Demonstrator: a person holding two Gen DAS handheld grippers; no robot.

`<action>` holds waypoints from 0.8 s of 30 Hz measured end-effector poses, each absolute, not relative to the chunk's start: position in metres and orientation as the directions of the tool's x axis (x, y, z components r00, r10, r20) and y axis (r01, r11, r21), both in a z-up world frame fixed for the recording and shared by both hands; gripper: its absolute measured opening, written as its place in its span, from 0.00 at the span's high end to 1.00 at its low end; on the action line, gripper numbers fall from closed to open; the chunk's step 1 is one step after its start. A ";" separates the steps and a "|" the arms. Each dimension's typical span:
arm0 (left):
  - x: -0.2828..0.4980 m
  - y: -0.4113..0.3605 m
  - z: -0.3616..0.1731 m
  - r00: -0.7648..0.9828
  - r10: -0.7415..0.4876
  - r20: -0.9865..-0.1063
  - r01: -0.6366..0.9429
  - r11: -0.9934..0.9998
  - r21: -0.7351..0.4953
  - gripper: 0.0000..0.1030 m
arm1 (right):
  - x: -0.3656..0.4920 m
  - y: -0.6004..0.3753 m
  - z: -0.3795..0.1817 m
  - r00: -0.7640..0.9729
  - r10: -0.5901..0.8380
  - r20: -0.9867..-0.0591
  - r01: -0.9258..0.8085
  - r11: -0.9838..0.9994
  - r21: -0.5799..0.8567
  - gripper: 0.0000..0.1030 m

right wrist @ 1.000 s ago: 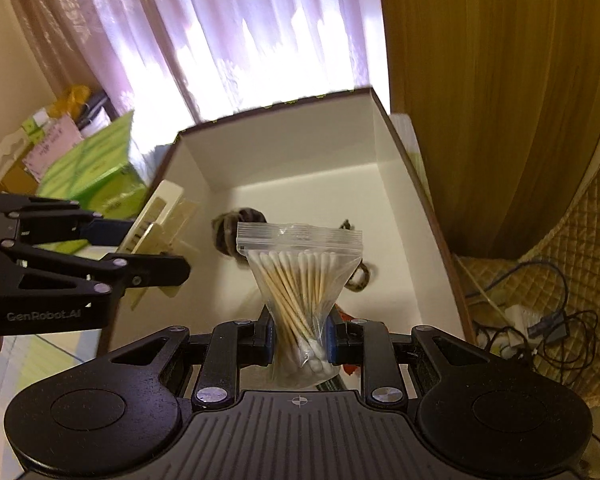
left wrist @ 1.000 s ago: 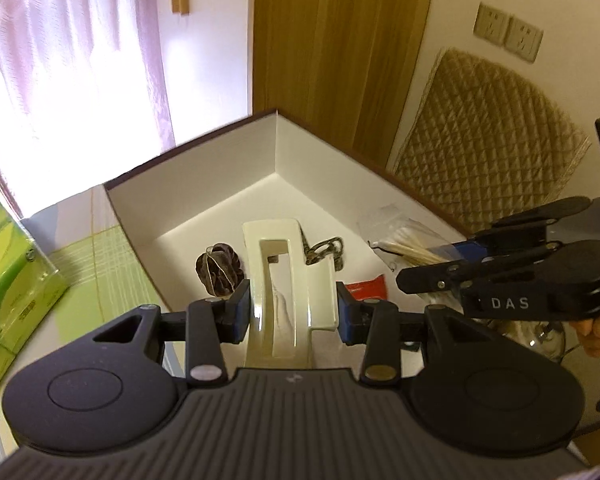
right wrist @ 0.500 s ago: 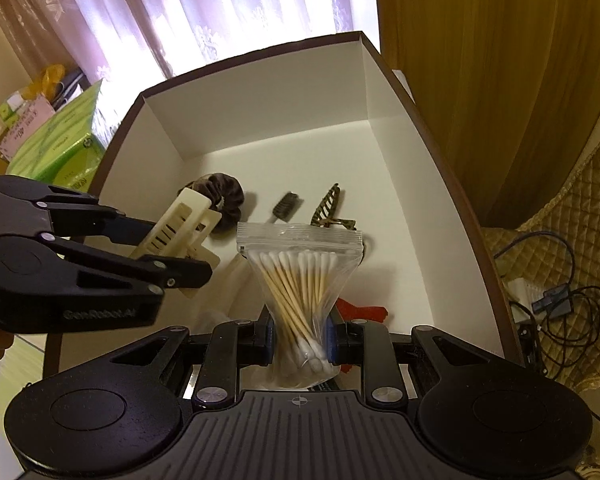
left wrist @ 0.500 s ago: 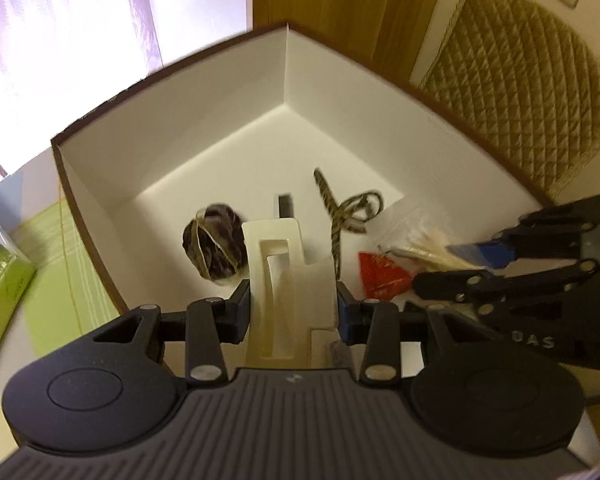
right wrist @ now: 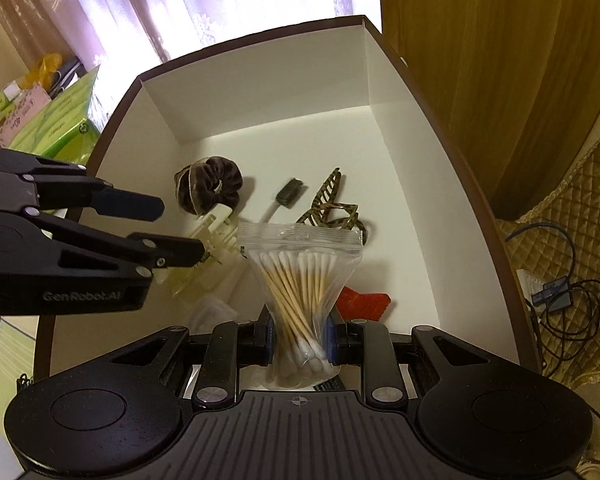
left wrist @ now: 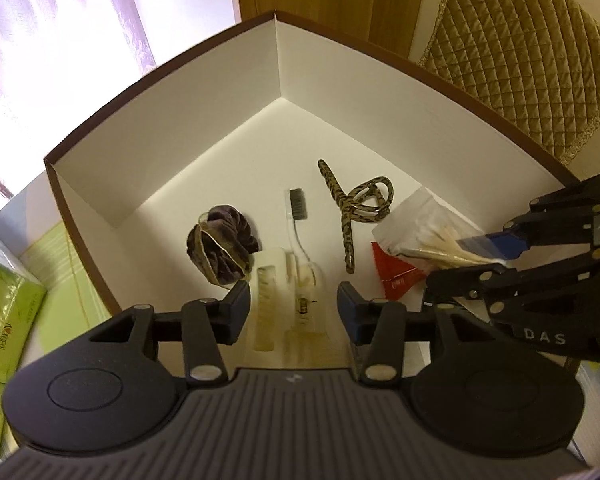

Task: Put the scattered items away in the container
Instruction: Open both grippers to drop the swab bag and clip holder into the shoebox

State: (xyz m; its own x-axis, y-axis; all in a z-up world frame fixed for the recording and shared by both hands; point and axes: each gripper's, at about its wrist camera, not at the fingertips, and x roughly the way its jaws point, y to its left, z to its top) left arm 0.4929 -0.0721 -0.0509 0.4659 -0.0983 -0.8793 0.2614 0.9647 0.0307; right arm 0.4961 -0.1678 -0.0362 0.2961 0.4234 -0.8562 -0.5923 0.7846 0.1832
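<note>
The left gripper hangs wide apart over the cream clip lying in the box. The right gripper pinches the swab bag above the box floor, near the scrunchie

Both wrist views down into box

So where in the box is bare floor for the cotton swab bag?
The box floor is bare along the back wall, behind the scrunchie, toothbrush and leopard hair clip, and along the right wall beyond the red packet. The near-left, around the cream hair claw, is crowded.
</note>
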 end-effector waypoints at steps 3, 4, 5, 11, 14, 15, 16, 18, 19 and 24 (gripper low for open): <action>0.491 -0.070 -0.047 0.475 -0.098 -0.875 0.246 0.969 0.025 0.56 | 0.496 -0.166 -0.036 0.299 0.418 -0.858 -0.592 0.786 0.177 0.75; 0.490 -0.068 -0.046 0.477 -0.097 -0.874 0.240 0.971 0.023 0.55 | 0.495 -0.166 -0.036 0.303 0.416 -0.857 -0.593 0.787 0.173 0.75; 0.490 -0.067 -0.045 0.479 -0.098 -0.873 0.234 0.972 0.019 0.55 | 0.495 -0.165 -0.036 0.309 0.414 -0.856 -0.592 0.788 0.168 0.74; 0.484 -0.059 -0.039 0.492 -0.107 -0.864 0.212 0.977 0.000 0.55 | 0.490 -0.161 -0.031 0.332 0.412 -0.848 -0.613 0.778 0.138 0.06; 0.481 -0.058 -0.034 0.502 -0.110 -0.858 0.208 0.978 -0.004 0.55 | 0.481 -0.159 -0.024 0.345 0.448 -0.825 -0.650 0.748 0.134 0.06; 0.480 -0.058 -0.033 0.506 -0.112 -0.855 0.208 0.978 -0.006 0.55 | 0.480 -0.159 -0.023 0.344 0.450 -0.824 -0.651 0.747 0.136 0.06; 0.479 -0.058 -0.032 0.508 -0.115 -0.854 0.207 0.978 -0.008 0.54 | 0.479 -0.159 -0.022 0.337 0.453 -0.826 -0.652 0.745 0.143 0.06; 0.478 -0.059 -0.030 0.510 -0.114 -0.853 0.205 0.979 -0.009 0.54 | 0.478 -0.160 -0.021 0.318 0.455 -0.832 -0.654 0.741 0.155 0.06; 0.477 -0.059 -0.030 0.511 -0.114 -0.852 0.205 0.979 -0.008 0.54 | 0.476 -0.161 -0.021 0.315 0.457 -0.832 -0.653 0.740 0.159 0.06; 0.471 -0.061 -0.026 0.518 -0.109 -0.848 0.211 0.978 0.003 0.50 | 0.470 -0.165 -0.016 0.314 0.453 -0.834 -0.657 0.738 0.154 0.06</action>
State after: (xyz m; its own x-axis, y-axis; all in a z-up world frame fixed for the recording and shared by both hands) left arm 0.4706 -0.0612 -0.0262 0.5179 -0.1094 -0.8484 0.2109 0.9775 0.0027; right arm 0.4695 -0.1649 -0.0158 0.3137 0.4533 -0.8343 -0.6570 0.7380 0.1540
